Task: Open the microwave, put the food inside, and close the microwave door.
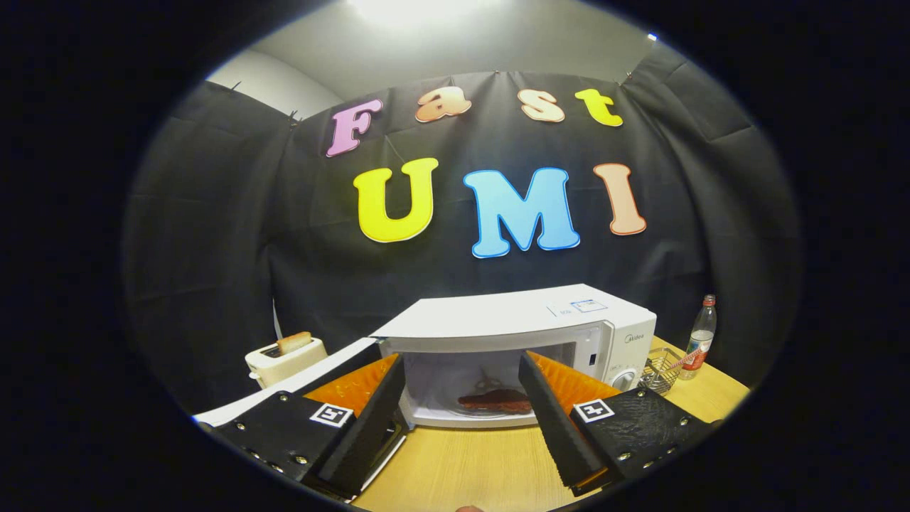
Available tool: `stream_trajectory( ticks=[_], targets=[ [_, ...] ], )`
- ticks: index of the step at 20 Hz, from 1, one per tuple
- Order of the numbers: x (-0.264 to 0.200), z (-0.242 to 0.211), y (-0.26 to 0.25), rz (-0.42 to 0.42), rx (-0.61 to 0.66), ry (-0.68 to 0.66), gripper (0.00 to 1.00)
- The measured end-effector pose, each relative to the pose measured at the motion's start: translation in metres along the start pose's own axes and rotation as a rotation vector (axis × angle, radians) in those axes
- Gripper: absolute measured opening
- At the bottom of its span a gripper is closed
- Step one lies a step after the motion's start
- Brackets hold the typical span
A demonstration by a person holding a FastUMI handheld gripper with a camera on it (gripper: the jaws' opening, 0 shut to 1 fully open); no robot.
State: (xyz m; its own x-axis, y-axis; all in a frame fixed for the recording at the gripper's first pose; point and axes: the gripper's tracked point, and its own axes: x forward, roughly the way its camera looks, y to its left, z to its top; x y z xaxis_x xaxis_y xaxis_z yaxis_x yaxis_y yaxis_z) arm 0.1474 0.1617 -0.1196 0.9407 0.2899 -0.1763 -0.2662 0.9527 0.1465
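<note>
Through the gripper view I saw the tongs [462, 419] spread wide, pinching nothing, hovering above the wooden surface [483, 469]. At twelve o'clock, just beyond the fingertips, stood the white microwave [540, 320] with its door [298, 384] swung open toward nine o'clock. The food [498, 400], a reddish-brown piece, lay inside the cavity. At ten o'clock sat a toaster [284, 359] holding bread; at two o'clock, a wire basket [660, 370] and a bottle [702, 336].
</note>
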Motion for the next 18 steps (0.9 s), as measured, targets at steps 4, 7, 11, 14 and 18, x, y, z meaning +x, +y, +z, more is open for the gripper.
stream_trajectory(
  ticks=[4,7,11,14,18],
  targets=[
    [-0.037,0.010,0.048,0.084,-0.002,0.000,0.97],
    [-0.061,0.011,0.090,0.163,-0.014,-0.003,0.97],
    [-0.088,0.006,0.151,0.280,-0.006,0.015,0.97],
    [-0.110,-0.009,0.196,0.366,-0.012,0.046,0.97],
    [-0.136,-0.038,0.242,0.468,-0.031,0.103,0.97]
  ],
)
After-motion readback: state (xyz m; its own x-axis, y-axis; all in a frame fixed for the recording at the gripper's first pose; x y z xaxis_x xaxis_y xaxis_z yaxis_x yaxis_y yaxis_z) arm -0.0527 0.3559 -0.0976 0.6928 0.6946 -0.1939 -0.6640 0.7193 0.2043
